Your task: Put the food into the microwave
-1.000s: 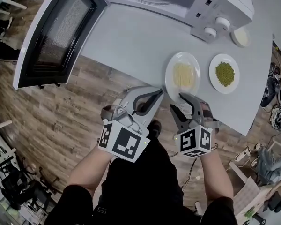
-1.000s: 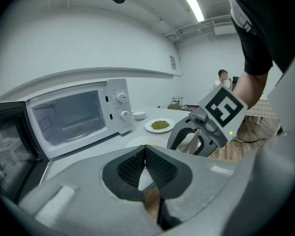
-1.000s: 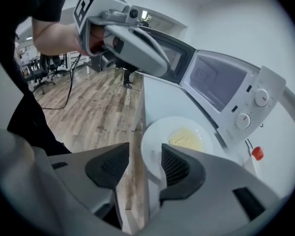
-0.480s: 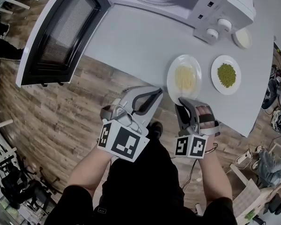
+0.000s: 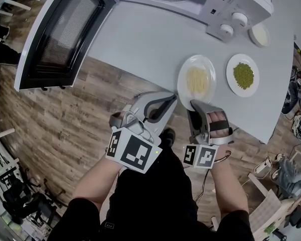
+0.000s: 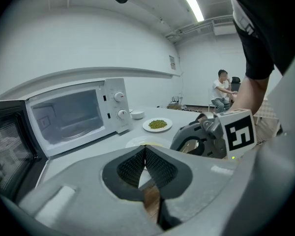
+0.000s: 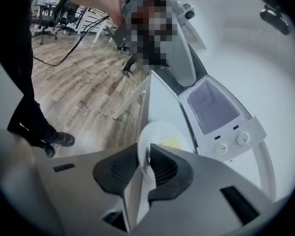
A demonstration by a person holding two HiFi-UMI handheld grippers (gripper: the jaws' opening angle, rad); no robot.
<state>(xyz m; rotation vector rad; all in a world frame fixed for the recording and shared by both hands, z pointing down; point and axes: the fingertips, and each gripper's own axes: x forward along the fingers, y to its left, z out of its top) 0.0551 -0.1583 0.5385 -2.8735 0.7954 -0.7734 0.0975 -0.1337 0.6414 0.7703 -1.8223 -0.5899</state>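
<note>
Pointing down, right gripper (image 5: 192,104), fingers (image 7: 165,169) just closing on plate (image 5: 182,79) rim; left gripper's (image 5: 172,99) together.

We note pale grey tabletop (image 5: 145,39): white microwave (image 5: 226,4) far, door open; white round plate of yellow noodles (image 5: 210,67) at near edge; white plate of green peas (image 5: 232,84) right; small white bowl (image 5: 260,35) far right.

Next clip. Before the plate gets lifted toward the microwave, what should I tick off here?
1. Right tongs on noodle plate rim: ok; its jaws have just been closing, with the rim between them.
2. Microwave door open: ok.
3. Left tongs free: ok; shut, nothing between them.
4. Pea plate apart from noodle plate: ok.
5. Grip firm enough for a level lift: cannot tell.
</note>
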